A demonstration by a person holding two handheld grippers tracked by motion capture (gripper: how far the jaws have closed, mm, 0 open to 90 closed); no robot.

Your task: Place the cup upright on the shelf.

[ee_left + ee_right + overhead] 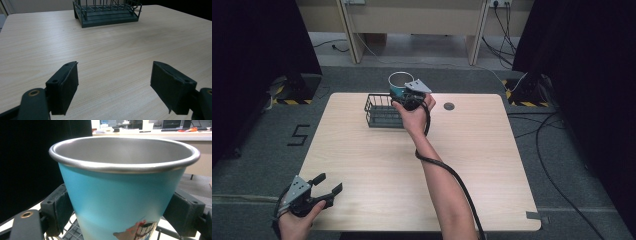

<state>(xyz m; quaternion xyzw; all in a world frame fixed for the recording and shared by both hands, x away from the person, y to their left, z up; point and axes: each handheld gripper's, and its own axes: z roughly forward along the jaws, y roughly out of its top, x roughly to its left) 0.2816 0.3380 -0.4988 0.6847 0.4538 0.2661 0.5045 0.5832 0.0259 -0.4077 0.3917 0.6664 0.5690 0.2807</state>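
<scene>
Up by the far edge of the tabletop point(362, 160), the right gripper point(408, 96) held a blue cup point(120, 202) upright, its jaws clamped against the cup's two sides (the metal rim and bare inside showed plainly in the right gripper view). The cup hung over the right end of a dark wire basket point(381, 112), which stood near the middle of that far edge. The left gripper point(328, 184) sat at the near left corner, jaws spread wide over bare wood.
</scene>
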